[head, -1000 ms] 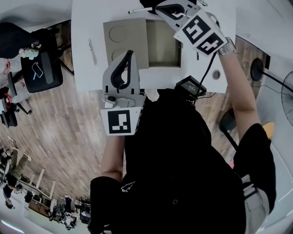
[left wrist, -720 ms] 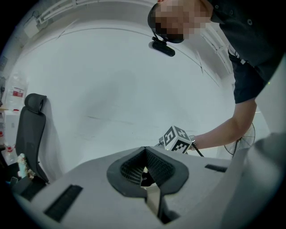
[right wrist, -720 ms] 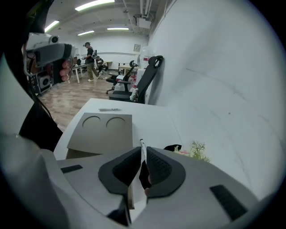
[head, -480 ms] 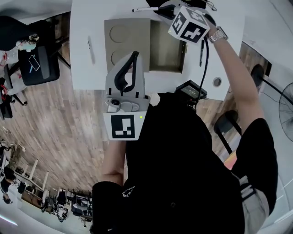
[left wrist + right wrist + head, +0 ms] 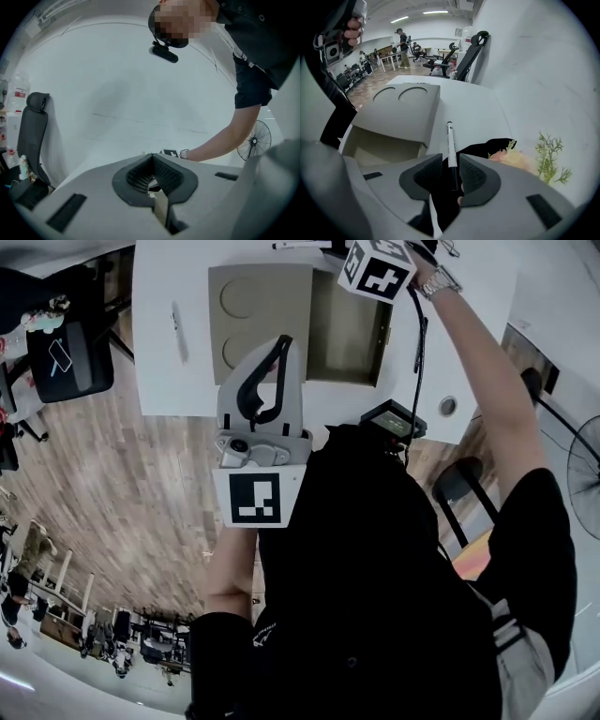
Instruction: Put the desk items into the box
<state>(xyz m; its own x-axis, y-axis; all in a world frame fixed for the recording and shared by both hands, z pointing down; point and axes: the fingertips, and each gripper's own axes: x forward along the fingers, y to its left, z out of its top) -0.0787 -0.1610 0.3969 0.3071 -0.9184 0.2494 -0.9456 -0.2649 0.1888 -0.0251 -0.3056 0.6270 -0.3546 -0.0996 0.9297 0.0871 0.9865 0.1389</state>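
A: OK, right gripper point(image 5: 451, 171): jaws are opening, pads spread either side of the black-and-white marker point(image 5: 449, 140), not pressing on it.
B: Held?
A: No. The marker lies flat on the white desk point(image 5: 473, 108), just beside the open cardboard box point(image 5: 370, 145). Its near end overlaps a black item point(image 5: 487, 146) I can't identify.
B: What changed?
A: A second ago that gripper was clamped shut over the box's far side. It's now at the desk's far edge, so I read this as lining up a pick.
B: Left gripper point(image 5: 151, 164)?
A: Pads together, nothing in them, raised off the desk. What I can see of the box looks empty. A pen point(image 5: 175, 320) lies left of it.
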